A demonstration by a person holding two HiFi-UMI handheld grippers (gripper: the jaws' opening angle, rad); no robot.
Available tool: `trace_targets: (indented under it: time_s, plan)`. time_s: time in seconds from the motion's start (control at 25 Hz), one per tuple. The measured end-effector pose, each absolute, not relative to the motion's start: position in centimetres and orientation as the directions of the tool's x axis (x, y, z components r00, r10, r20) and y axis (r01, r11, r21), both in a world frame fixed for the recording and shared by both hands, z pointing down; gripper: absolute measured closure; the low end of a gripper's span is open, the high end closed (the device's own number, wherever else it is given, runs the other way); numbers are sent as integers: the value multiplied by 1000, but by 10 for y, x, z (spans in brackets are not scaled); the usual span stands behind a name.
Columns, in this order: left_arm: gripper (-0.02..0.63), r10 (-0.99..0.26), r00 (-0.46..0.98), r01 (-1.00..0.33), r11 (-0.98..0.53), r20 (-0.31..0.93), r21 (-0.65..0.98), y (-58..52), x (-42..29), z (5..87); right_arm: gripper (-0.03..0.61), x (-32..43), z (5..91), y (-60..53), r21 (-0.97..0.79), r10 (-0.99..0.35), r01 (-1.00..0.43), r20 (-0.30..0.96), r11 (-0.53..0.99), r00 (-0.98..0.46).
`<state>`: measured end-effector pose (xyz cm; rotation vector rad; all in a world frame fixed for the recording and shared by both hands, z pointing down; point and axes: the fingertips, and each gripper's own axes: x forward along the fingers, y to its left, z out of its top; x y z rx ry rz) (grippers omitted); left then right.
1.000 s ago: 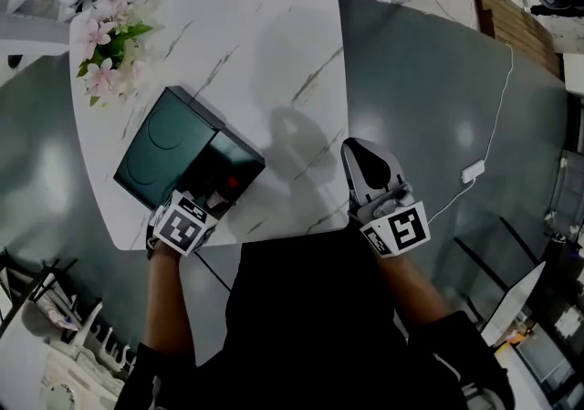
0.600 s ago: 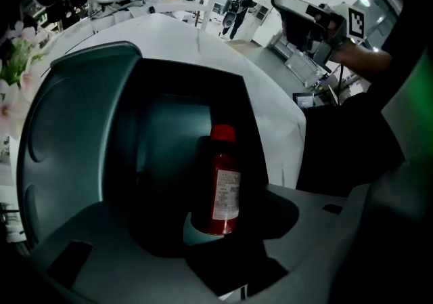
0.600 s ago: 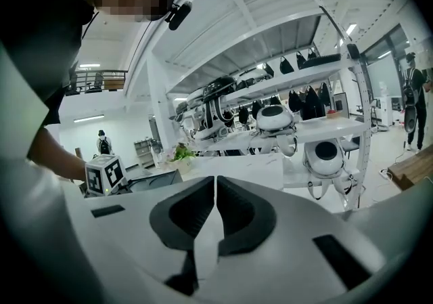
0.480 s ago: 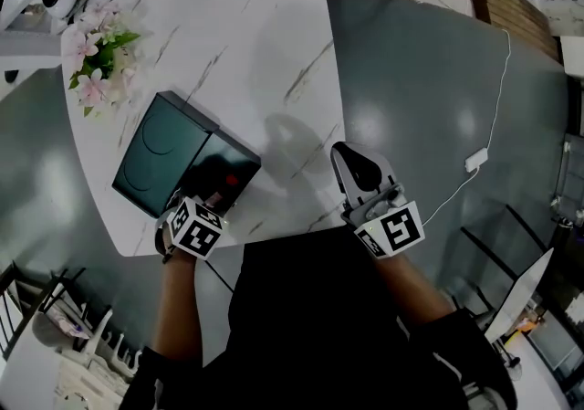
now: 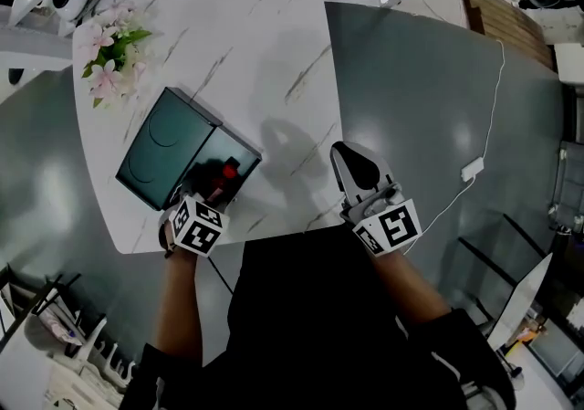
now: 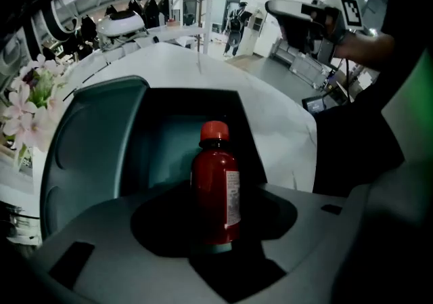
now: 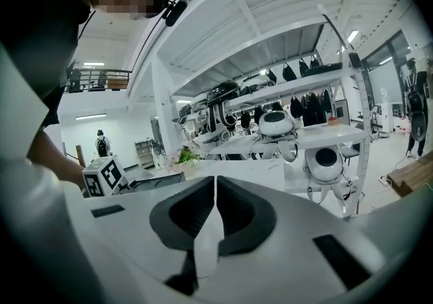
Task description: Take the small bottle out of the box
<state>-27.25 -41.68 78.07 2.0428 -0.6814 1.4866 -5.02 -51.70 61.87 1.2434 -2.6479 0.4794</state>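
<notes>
The bottle (image 6: 215, 187) stands upright in the open box (image 6: 95, 140) on the desk (image 5: 246, 52). It is midway between the left gripper's (image 6: 216, 228) fingers (image 6: 101, 248), its red cap rising above them and the box's dark well just beyond the fingertips. Those fingers are spread wide and are closing in. A gap shows on either side of the bottle, so nothing is pinched yet. The right gripper (image 7: 215, 194) hangs well apart from the left fingers, its own fingers (image 7: 183, 218) pressed together on nothing.

To do this well, I'd say, keep the bottle centred between the fingers so that both pads meet its body together, since one landing first could tip it. Take it on the labelled body, below the cap. It looks smooth and round, so squeeze firmly before lifting. Then go straight up until the base clears the box rim, rather than dragging it toward the fingers' wrist end.
</notes>
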Motion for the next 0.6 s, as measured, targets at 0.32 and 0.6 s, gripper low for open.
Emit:
trace_targets:
  time_s: [0.32, 0.6]
  plan:
    - [383, -485, 527, -761, -635, 698, 134, -463, -253, 662, 541, -50, 575, -518, -127, -741, -769, 209, 627, -639]
    - [383, -776, 538, -837, -538, 329, 97, -469, -242, 545, 541, -55, 534, -510, -89, -709, -718, 116, 690, -695]
